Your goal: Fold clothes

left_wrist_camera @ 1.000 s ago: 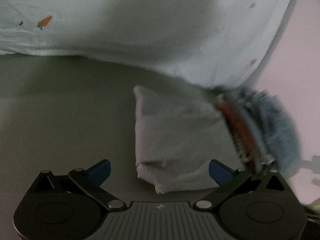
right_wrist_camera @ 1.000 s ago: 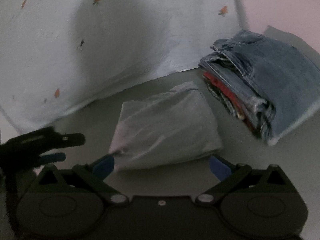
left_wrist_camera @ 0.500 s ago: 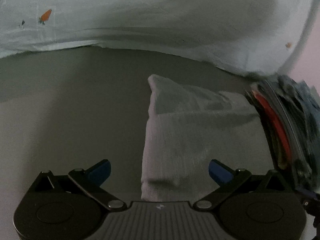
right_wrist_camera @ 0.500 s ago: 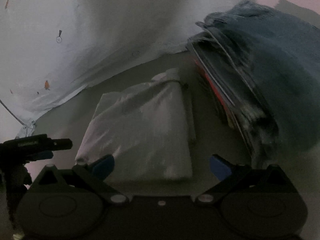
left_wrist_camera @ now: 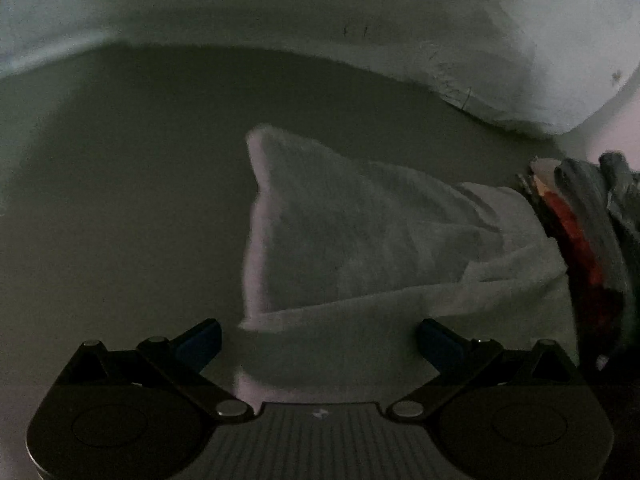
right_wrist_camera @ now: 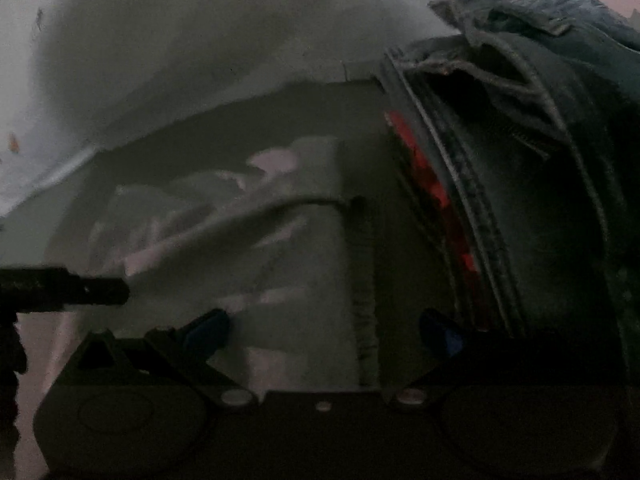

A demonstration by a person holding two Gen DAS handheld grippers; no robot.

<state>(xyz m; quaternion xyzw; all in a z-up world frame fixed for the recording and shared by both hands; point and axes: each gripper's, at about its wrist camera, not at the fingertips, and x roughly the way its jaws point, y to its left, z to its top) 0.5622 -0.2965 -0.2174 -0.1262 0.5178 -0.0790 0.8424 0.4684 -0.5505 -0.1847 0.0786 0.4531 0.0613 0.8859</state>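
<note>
A folded grey garment (left_wrist_camera: 360,248) lies on the grey surface, its near edge between the blue-tipped fingers of my left gripper (left_wrist_camera: 320,344), which stands open low over it. In the right wrist view the same grey garment (right_wrist_camera: 280,248) shows wrinkled, with a hem strip along its right side. My right gripper (right_wrist_camera: 324,332) is open over that right edge, close beside a stack of folded clothes (right_wrist_camera: 540,184) topped by blue jeans with a red layer inside. The stack of clothes (left_wrist_camera: 588,248) also shows at the right edge of the left wrist view. The left gripper's black tip (right_wrist_camera: 64,292) enters from the left.
A white sheet with small carrot prints (left_wrist_camera: 320,20) rises behind the grey surface (left_wrist_camera: 120,200) and fills the back of both views, white sheet (right_wrist_camera: 160,60) included. Open grey surface lies to the left of the garment. The scene is dim.
Both grippers have come down and forward, much closer to the grey garment. The right one has shifted toward the garment's right edge and the clothes stack. Both stayed open.
</note>
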